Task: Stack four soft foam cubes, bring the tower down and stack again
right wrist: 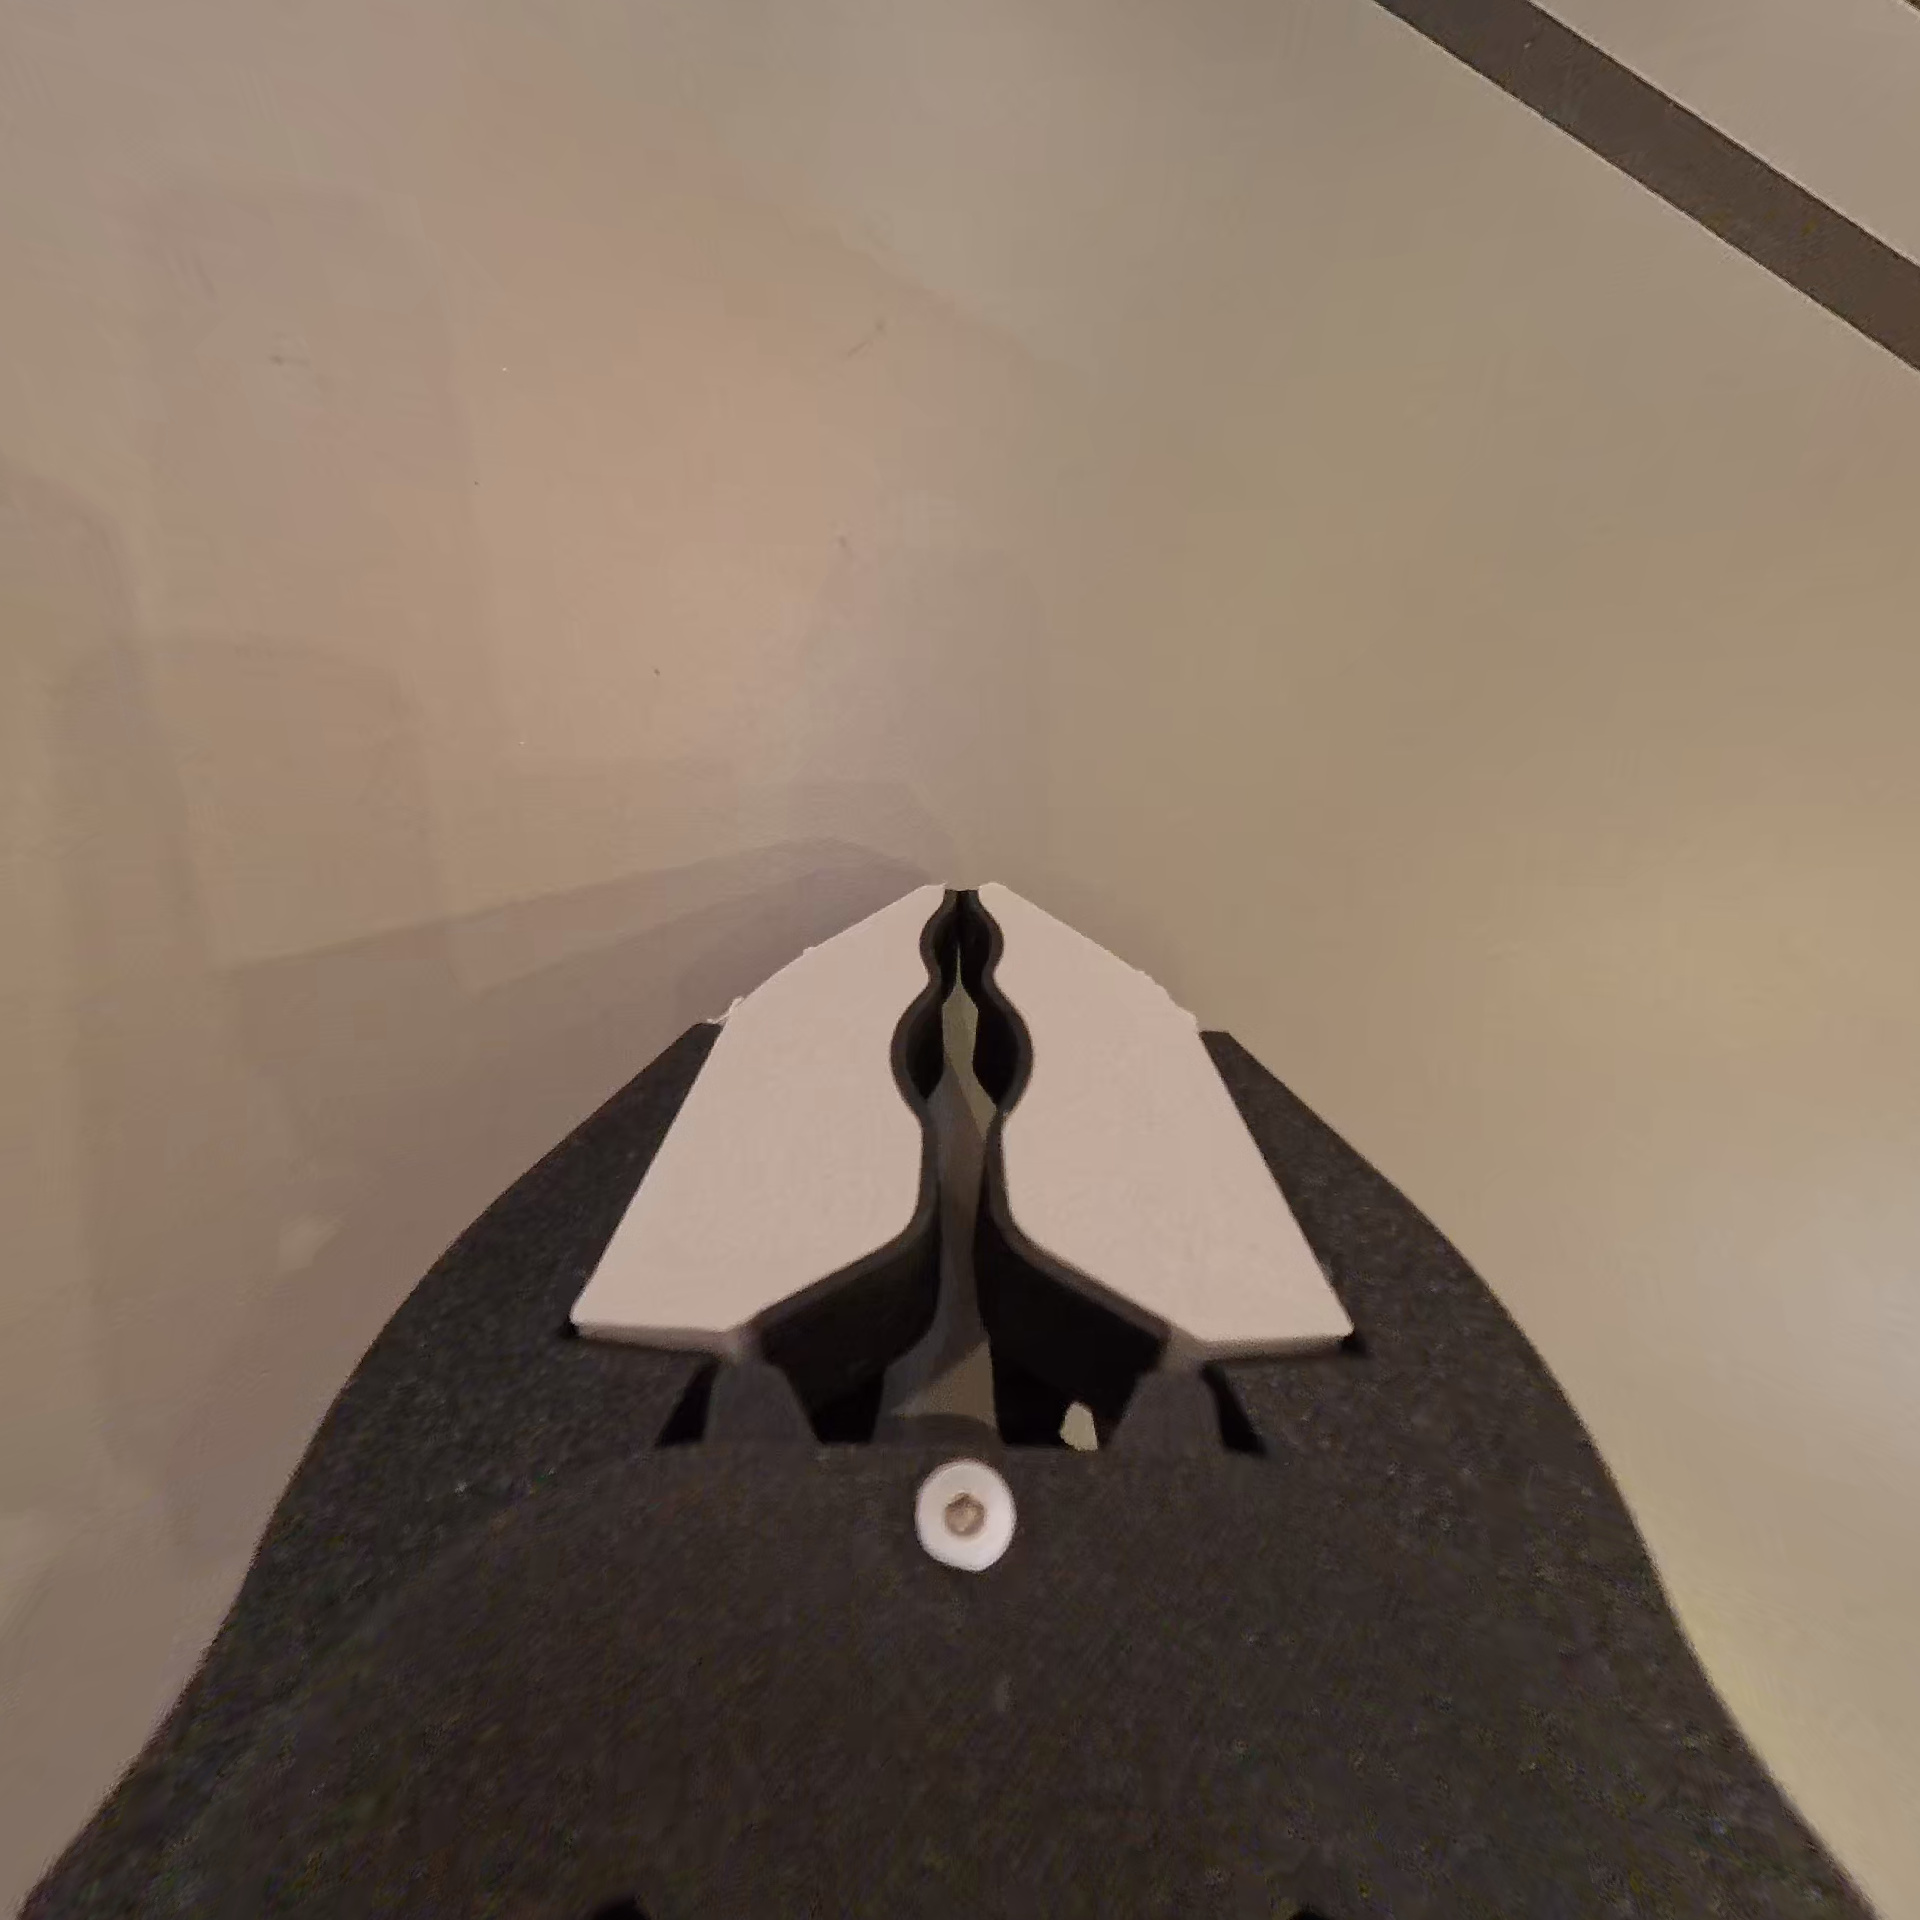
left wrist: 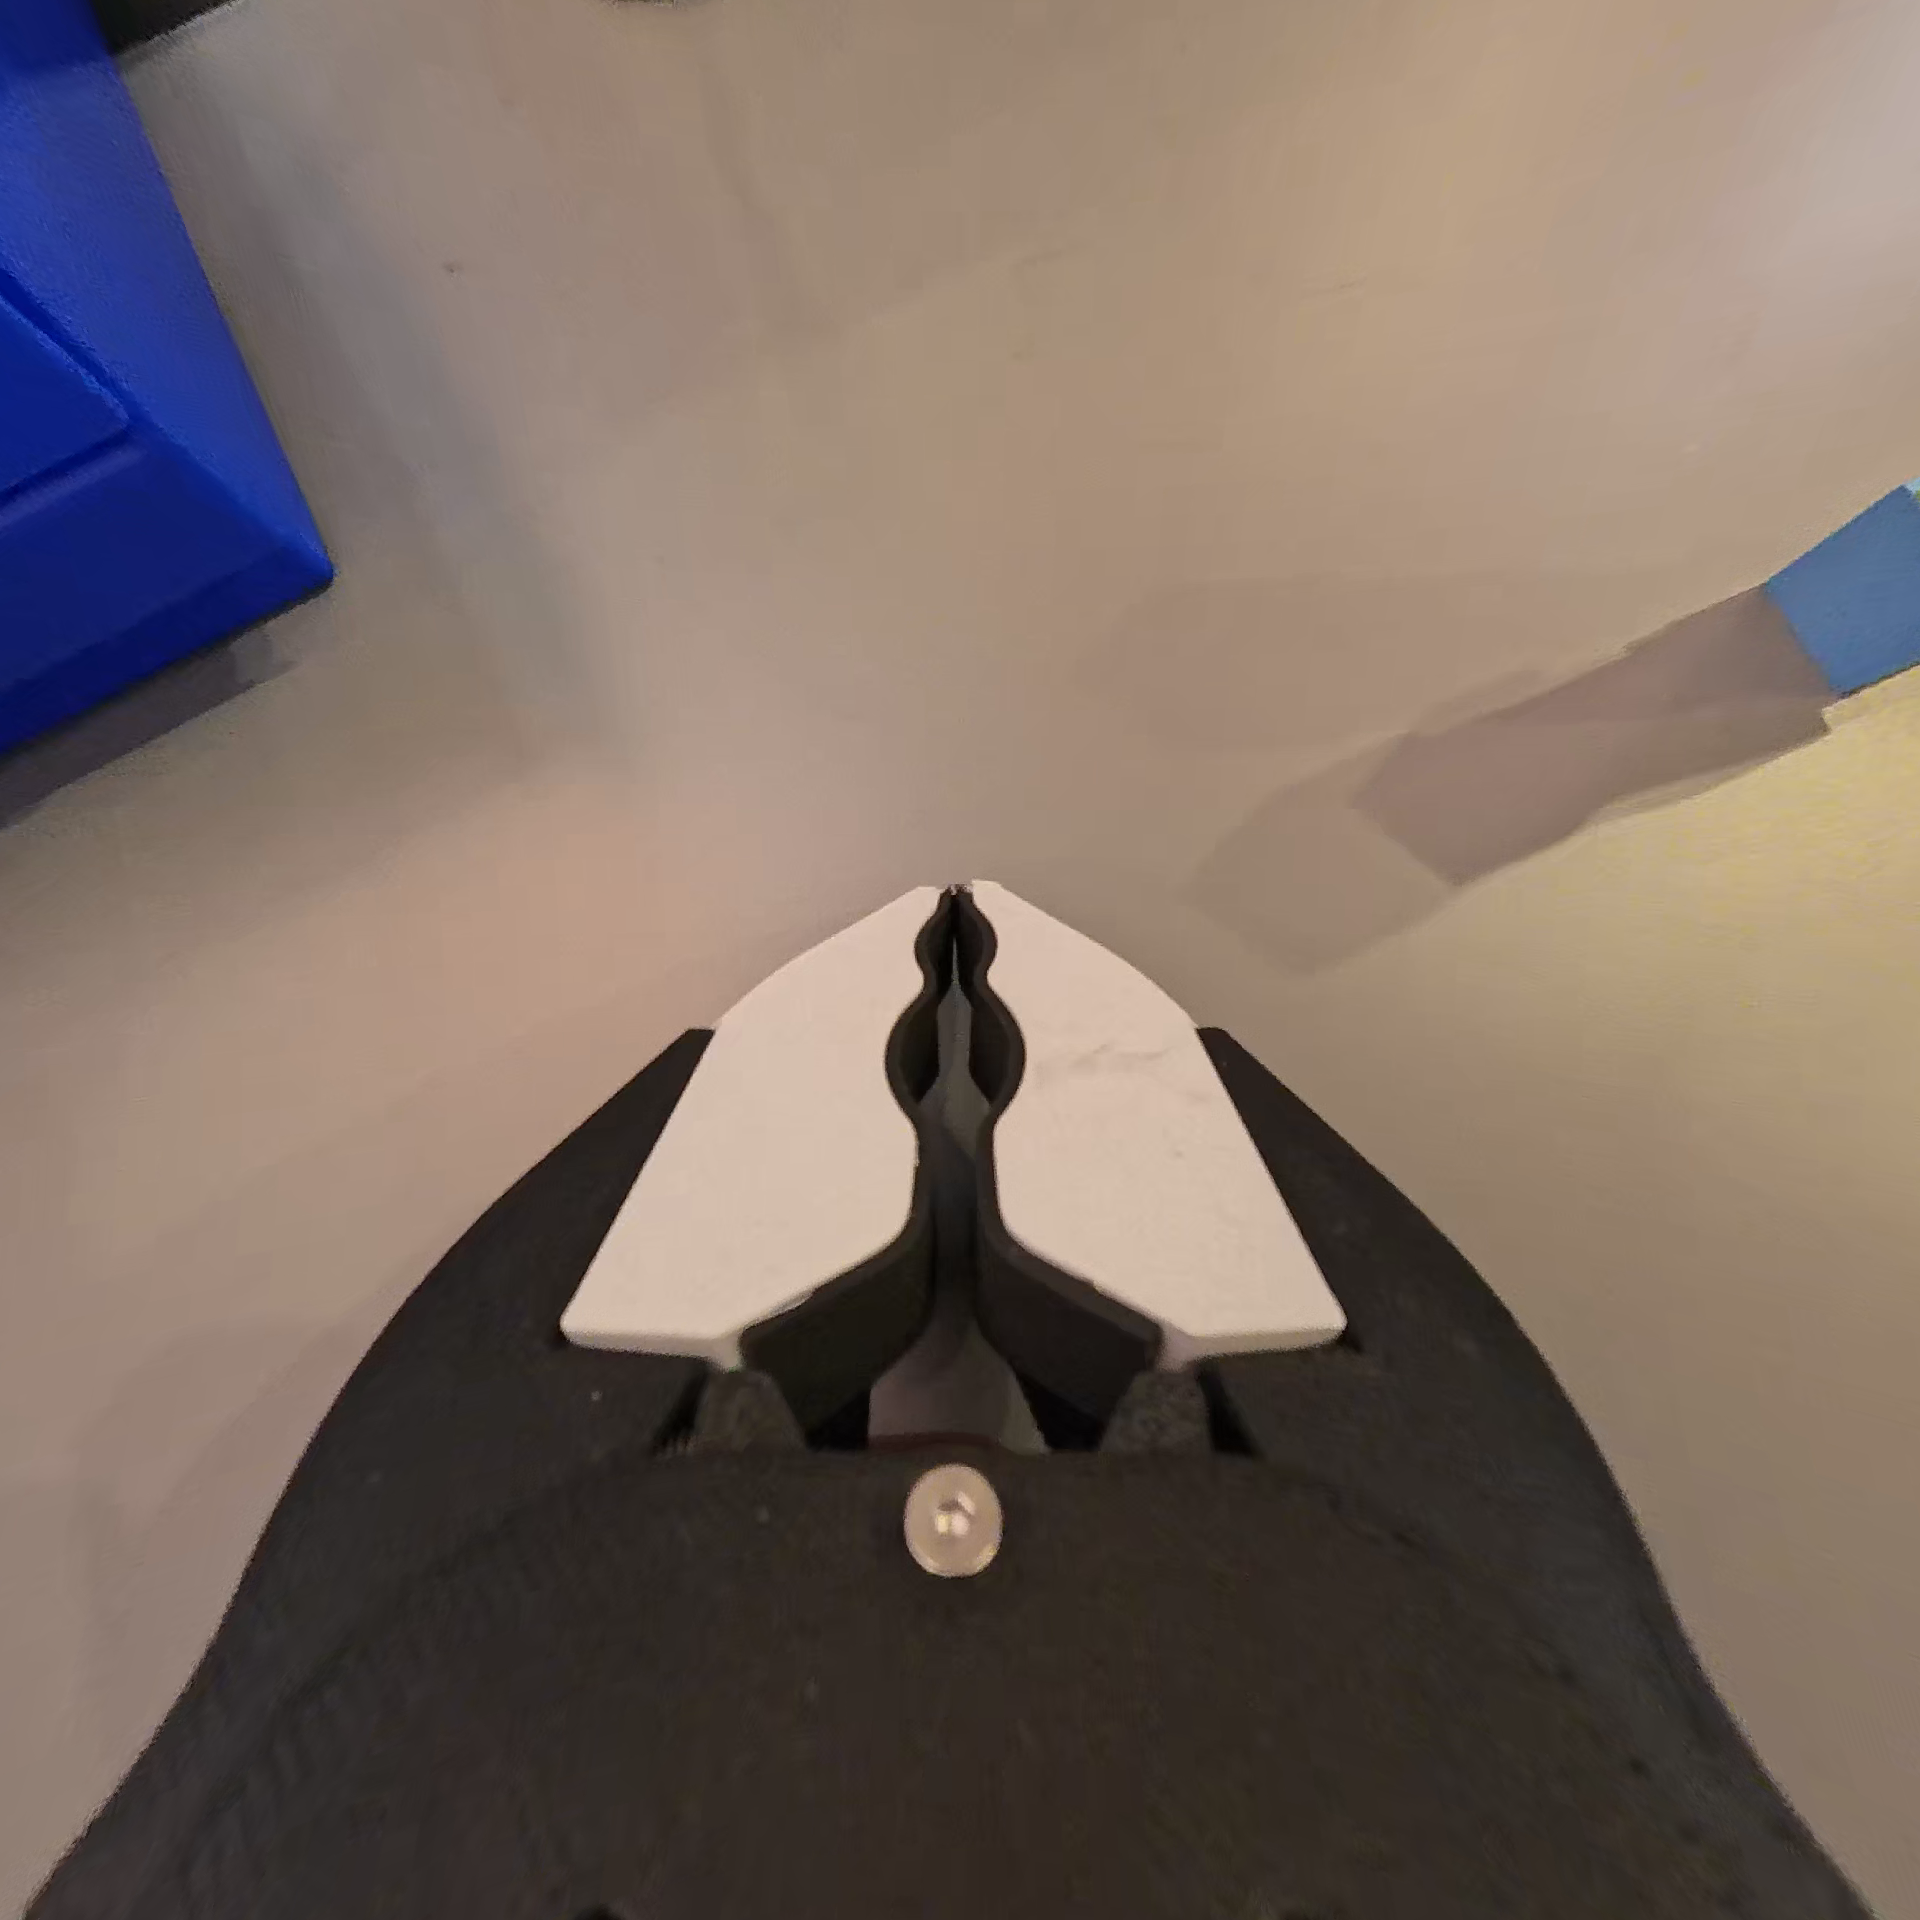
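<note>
A box (left wrist: 114,416) lies far left, a cube (left wrist: 1860,603) far right.

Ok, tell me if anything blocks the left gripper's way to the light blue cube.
Nothing visible does. The left gripper, shut with nothing in it, has only bare table between it and the light blue cube at the right edge.

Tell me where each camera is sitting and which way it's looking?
Left wrist view: sits on the left gripper, looking forward along its shut fingers down at the pale table; a big blue box lies at the left edge, a light blue cube at the right edge.
Right wrist view: sits on the right gripper, looking along its shut fingers at bare table, with a dark strip crossing the top right corner.
Shared: the same pale table; each shows only its own gripper, holding nothing.
</note>
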A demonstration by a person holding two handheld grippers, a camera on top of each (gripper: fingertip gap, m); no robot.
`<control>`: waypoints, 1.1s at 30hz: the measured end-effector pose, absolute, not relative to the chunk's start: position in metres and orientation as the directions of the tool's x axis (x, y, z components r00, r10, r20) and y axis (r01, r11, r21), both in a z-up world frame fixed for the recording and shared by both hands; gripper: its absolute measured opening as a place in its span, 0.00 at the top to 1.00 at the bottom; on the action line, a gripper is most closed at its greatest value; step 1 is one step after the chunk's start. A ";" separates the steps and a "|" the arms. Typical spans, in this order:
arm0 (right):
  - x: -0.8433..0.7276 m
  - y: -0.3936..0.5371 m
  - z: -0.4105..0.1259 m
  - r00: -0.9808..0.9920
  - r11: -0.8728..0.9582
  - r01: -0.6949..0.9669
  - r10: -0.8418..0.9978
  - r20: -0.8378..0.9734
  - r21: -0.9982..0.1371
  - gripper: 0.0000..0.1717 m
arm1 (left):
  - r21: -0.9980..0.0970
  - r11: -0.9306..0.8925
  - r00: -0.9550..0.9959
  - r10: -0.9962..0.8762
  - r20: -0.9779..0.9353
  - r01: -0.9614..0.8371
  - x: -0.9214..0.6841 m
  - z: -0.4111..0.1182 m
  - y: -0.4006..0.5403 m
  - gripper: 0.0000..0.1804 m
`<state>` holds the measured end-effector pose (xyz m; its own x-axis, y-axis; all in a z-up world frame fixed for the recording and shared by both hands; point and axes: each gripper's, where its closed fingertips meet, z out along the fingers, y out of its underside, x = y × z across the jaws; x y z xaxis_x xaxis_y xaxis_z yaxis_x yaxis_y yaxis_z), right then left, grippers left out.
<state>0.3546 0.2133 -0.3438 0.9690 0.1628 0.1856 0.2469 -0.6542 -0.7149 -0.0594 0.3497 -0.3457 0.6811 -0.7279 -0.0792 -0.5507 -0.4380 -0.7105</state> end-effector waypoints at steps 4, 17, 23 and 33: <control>0.354 0.213 -0.344 0.969 -0.654 0.247 0.170 0.180 -0.715 1.00 | -0.723 -0.448 0.701 -0.709 -0.071 -0.526 -0.054 -0.343 0.345 1.00; 0.353 0.213 -0.343 0.965 -0.646 0.263 0.176 0.195 -0.716 1.00 | -0.730 -0.495 0.746 -0.665 -0.031 -0.472 -0.024 -0.341 0.318 1.00; 0.353 0.213 -0.343 0.965 -0.647 0.261 0.176 0.192 -0.716 1.00 | -0.746 -0.420 0.570 -0.819 0.066 -0.517 0.129 -0.333 0.272 1.00; 0.359 0.212 -0.333 0.986 -0.616 0.156 0.137 0.089 -0.772 1.00 | -0.758 -0.446 0.632 -0.773 0.056 -0.477 0.074 -0.333 0.309 1.00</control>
